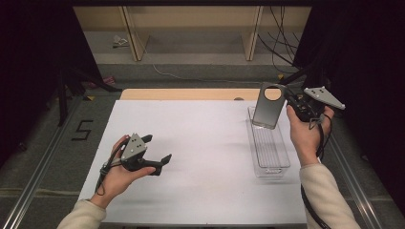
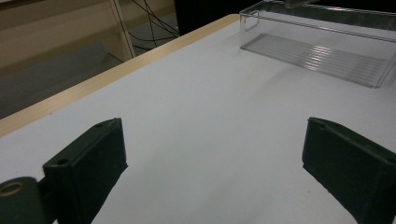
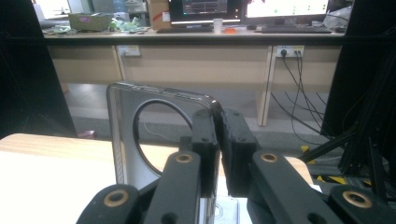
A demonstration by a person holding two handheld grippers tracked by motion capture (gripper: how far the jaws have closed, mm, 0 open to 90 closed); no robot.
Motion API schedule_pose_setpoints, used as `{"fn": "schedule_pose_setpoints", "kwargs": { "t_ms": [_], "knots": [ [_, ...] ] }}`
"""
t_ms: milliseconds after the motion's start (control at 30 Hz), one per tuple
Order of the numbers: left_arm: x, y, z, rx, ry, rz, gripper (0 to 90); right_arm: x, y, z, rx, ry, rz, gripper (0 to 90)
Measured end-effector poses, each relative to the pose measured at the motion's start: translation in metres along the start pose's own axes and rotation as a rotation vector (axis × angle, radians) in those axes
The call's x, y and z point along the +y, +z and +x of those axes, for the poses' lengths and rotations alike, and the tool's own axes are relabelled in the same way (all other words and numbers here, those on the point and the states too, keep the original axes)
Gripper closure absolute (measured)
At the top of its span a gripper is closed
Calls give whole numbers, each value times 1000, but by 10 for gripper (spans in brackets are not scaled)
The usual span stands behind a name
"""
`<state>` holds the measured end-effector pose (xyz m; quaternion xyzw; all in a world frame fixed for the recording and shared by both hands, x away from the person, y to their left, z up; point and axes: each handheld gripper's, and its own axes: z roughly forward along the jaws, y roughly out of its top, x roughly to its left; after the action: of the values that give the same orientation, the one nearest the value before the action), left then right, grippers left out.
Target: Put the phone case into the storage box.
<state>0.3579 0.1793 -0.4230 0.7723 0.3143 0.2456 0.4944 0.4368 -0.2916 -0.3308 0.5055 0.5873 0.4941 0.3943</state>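
Note:
A grey translucent phone case (image 1: pixel 267 110) with a round camera cutout hangs upright over the far end of a clear plastic tray (image 1: pixel 272 167). My right gripper (image 1: pixel 288 98) is shut on the case's upper right corner. In the right gripper view the two jaws pinch the case's rim (image 3: pixel 122 135) at the gripper's tip (image 3: pixel 218 135). My left gripper (image 1: pixel 157 148) hovers over the near-left part of the white table (image 1: pixel 205 143), open with nothing between its jaws. The left gripper view looks past its wide-set gripper (image 2: pixel 212 163) across the table to the tray (image 2: pixel 373 46).
A wooden table edge (image 1: pixel 191 94) runs along the far side. Behind it stand wooden shelf frames (image 1: pixel 133 33) and loose cables (image 1: pixel 279 43). Dark stands flank both sides. A "5" (image 1: pixel 82 130) is marked on the floor at left.

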Motion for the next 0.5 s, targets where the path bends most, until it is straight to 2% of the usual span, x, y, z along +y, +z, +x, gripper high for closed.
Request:
{"fn": "schedule_pose_setpoints", "kwargs": {
  "t_ms": [500],
  "knots": [
    [-1, -2, 1, 3, -1, 3, 58, -1, 5, 1, -11, -24, 4, 852]
  ]
}}
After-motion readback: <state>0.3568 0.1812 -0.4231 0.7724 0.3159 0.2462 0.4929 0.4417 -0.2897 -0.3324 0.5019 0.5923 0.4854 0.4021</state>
